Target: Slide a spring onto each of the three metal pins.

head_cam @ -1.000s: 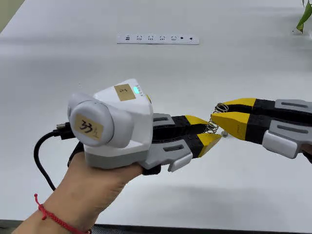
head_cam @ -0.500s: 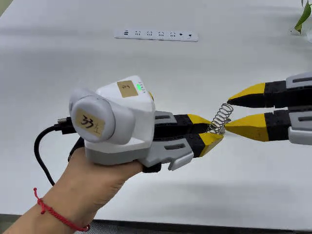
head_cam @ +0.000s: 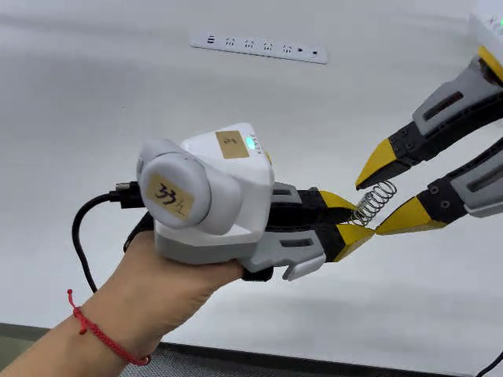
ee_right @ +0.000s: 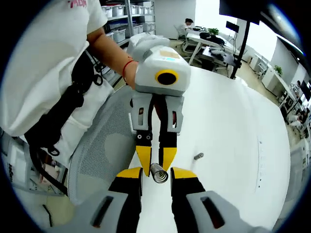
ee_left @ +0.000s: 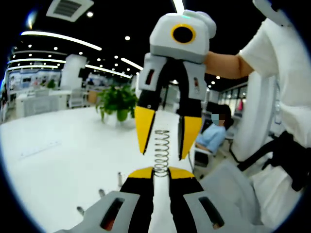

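A small metal spring [head_cam: 374, 202] sticks out from the tips of my left gripper [head_cam: 355, 226], whose jaws are shut on its near end. I cannot make out a pin inside the coil. My right gripper [head_cam: 369, 208] comes in from the upper right, open, with one yellow fingertip on each side of the spring and not pinching it. In the left gripper view the spring [ee_left: 161, 151] rises from my shut left gripper [ee_left: 154, 172] between the facing open jaws. In the right gripper view the spring [ee_right: 157, 173] lies between my open jaws. Small metal pieces [ee_left: 120, 178] stand on the table.
The white table [head_cam: 118, 118] stretches behind the grippers, with a white power strip [head_cam: 259, 47] at its far side. One small metal piece [ee_right: 198, 156] lies on the table in the right gripper view. A black cable [head_cam: 82, 236] trails from the left gripper.
The right gripper was shut on the spring's far end a second ago. It has opened, let go and tilted upward to the right. The spring stays with the left gripper.
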The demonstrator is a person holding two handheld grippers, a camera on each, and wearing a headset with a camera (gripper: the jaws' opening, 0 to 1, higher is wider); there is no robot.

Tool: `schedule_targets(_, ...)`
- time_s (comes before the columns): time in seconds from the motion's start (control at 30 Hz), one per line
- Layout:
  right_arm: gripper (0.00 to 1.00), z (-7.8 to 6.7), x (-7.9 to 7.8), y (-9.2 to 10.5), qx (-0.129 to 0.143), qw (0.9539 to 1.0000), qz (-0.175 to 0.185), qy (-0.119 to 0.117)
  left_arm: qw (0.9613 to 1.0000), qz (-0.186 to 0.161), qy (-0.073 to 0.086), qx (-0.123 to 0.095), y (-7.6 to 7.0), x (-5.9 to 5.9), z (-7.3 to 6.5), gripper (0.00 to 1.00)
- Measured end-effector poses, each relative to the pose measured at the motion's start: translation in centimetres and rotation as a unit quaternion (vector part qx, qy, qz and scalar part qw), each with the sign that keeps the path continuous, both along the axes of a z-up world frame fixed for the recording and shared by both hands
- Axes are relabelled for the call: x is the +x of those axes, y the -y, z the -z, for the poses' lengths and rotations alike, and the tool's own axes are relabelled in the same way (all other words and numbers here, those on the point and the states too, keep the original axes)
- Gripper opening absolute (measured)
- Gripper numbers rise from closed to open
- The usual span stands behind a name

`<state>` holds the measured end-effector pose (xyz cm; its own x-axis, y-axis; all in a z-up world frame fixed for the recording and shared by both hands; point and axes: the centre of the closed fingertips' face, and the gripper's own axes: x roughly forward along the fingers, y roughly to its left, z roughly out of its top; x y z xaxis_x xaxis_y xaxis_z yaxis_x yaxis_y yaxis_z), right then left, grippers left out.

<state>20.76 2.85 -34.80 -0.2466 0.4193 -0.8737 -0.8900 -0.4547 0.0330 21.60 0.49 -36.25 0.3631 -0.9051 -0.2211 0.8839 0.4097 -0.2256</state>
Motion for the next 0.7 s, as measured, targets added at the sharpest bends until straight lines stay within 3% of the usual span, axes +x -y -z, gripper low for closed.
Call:
schedule_targets(0.33,0.16,0.52,0.14,0.45,-0.048,0.998,-0.041,-0.001,0.9999,0.001,-0.005,-0.014,0.36,0.1,0.02,0.1)
schedule_targets(0.7,0.13,0.66,0.06,0.42,-0.062,0.9967,-0.052,-0.004,0.9998,0.001,-0.006,-0.019,0.35,0.19,0.04,0.1)
